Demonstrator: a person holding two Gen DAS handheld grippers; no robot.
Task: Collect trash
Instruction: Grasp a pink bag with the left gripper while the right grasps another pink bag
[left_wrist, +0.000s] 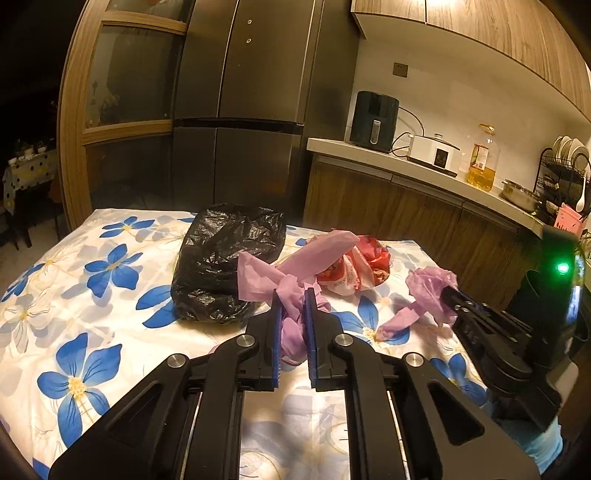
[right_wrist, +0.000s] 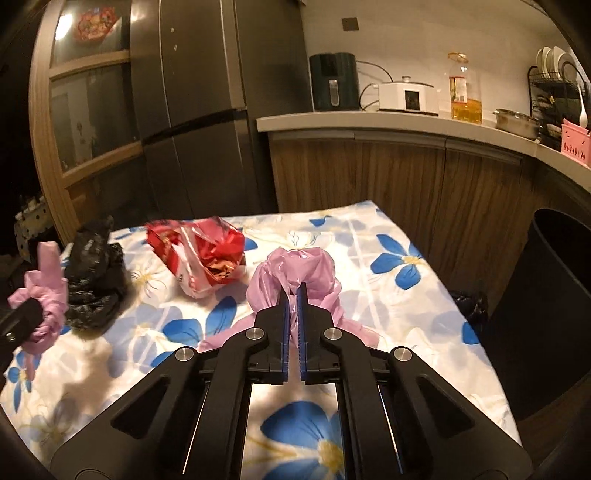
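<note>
My left gripper (left_wrist: 293, 297) is shut on a knotted bunch of pink plastic bag (left_wrist: 325, 254), held just above the flowered tablecloth (left_wrist: 92, 295). To its right, my right gripper (left_wrist: 448, 291) is shut on another crumpled pink plastic bag (left_wrist: 428, 284). In the right wrist view that gripper (right_wrist: 295, 291) pinches the pink bag (right_wrist: 295, 262) between its blue pads. A filled black bag (left_wrist: 225, 266) lies behind the left gripper. A red and white bag (right_wrist: 203, 254) with scraps inside lies between the two grippers.
A dark bin (right_wrist: 546, 314) stands on the floor at the table's right edge. A small black bag (right_wrist: 469, 302) sits at that edge. Behind the table are a fridge (left_wrist: 240, 110) and a counter (left_wrist: 424, 173) with appliances, an oil bottle and a dish rack.
</note>
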